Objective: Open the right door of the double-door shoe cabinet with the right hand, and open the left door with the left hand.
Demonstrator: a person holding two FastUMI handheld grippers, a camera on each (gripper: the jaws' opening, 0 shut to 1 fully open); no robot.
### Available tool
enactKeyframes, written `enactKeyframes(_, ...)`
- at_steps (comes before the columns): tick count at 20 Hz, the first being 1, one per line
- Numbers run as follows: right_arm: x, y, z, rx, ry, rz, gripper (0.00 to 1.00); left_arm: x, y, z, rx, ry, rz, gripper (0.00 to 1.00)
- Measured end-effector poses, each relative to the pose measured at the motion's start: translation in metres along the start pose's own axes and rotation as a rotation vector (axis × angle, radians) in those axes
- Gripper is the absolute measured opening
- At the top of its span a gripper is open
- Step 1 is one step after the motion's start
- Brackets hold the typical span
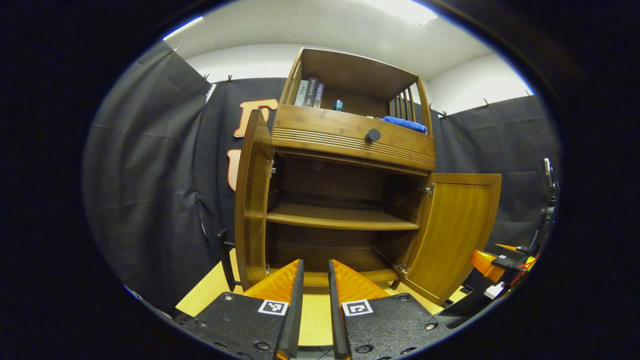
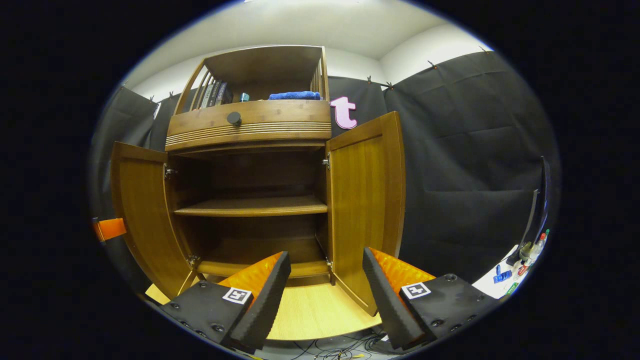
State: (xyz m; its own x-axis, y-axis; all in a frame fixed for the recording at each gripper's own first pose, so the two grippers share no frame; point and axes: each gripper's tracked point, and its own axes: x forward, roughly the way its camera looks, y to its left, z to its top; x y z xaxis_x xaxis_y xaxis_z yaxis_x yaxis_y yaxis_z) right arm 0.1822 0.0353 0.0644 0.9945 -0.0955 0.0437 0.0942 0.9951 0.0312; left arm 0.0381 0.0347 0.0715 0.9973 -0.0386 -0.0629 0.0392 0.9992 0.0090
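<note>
Wooden shoe cabinet [image 2: 250, 200] ahead, both doors swung out, right tool [image 2: 326, 272] wide, left tool [image 1: 316, 280] narrow, both empty

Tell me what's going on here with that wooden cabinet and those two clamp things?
A person holds a two-finger gripper in each hand to open a double-door shoe cabinet. Both the left door and the right door already stand swung wide, showing bare shelves inside. The left gripper hangs in front of the cabinet with its fingers nearly together, holding nothing. The right gripper is open and empty too. Books and a blue cloth sit on top.
</note>
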Motion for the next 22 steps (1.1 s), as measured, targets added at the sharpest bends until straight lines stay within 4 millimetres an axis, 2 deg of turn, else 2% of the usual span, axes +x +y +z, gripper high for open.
enactKeyframes(1,0.0,0.001,0.0,-0.001,-0.001,0.004,0.84,0.0,-0.004,0.001,-0.002,-0.003,-0.005,0.31)
enactKeyframes(2,0.001,0.001,0.001,-0.004,-0.005,0.009,0.84,0.001,-0.006,0.001,-0.003,-0.008,-0.001,0.31)
enactKeyframes(5,0.002,0.001,0.002,-0.017,-0.014,0.017,0.84,0.002,-0.006,0.004,0.01,-0.021,0.015,0.46)
enactKeyframes(6,0.003,0.0,0.003,-0.021,-0.016,0.019,0.84,0.003,-0.006,0.005,0.009,-0.027,0.019,0.46)
enactKeyframes(7,0.003,0.0,0.003,-0.024,-0.018,0.021,0.84,0.003,-0.007,0.006,0.007,-0.03,0.017,0.54)
enactKeyframes(10,0.003,0.0,0.004,-0.027,-0.021,0.024,0.84,0.003,-0.009,0.008,0.012,-0.036,0.017,0.67)
enactKeyframes(14,0.004,0.001,0.004,-0.033,-0.026,0.023,0.88,0.004,-0.01,0.01,0.012,-0.043,0.015,0.71)
enactKeyframes(17,0.005,0.0,0.007,-0.043,-0.038,0.028,0.94,0.003,-0.01,0.01,0.02,-0.047,0.011,0.77)
enactKeyframes(19,0.006,-0.001,0.007,-0.048,-0.045,0.026,0.94,0.005,-0.01,0.012,0.023,-0.051,0.009,0.77)
enactKeyframes(22,0.005,-0.001,0.006,-0.048,-0.038,0.022,0.94,0.005,-0.01,0.011,0.027,-0.05,0.004,0.83)
